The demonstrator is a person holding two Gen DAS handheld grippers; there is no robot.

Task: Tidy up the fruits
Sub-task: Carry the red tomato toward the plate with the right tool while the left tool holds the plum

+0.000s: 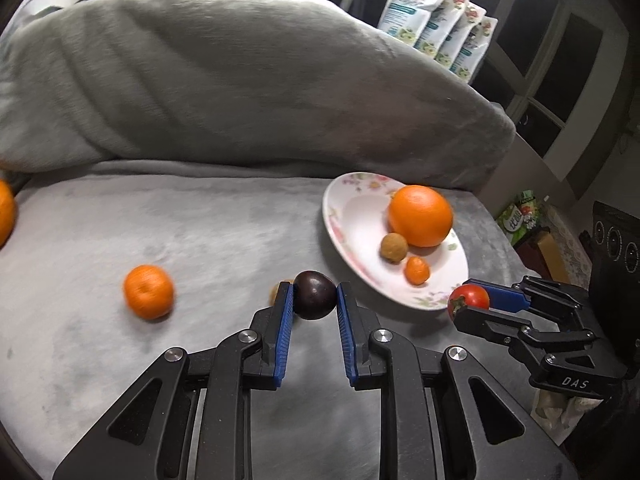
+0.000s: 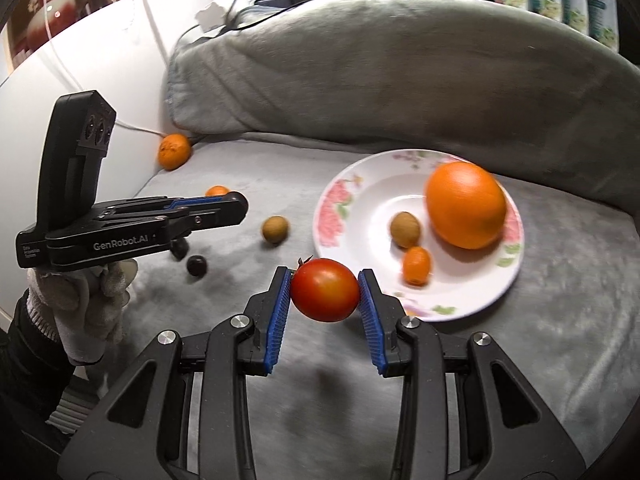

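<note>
The right gripper (image 2: 325, 289) is closed on a tomato (image 2: 325, 289), pinched between both blue pads just short of the near rim of the plate (image 2: 340, 196). The left gripper (image 1: 315, 295) is closed on a dark plum (image 1: 315, 295), held near the plate's left edge. The plate already carries an orange (image 2: 466, 205), a longan (image 2: 405, 229) and a kumquat (image 2: 417, 265). To place well, carry each fruit over a bare part of the plate, lower it until it rests, then open the jaws slowly; the plate appears to tilt on soft fabric, so round fruit may roll. Loose fruit remains on the grey blanket (image 1: 200, 232): a mandarin (image 1: 148, 291) and others further off. A grey pillow (image 1: 240, 80) lies behind; pouches (image 1: 436, 20) stand beyond it.
</note>
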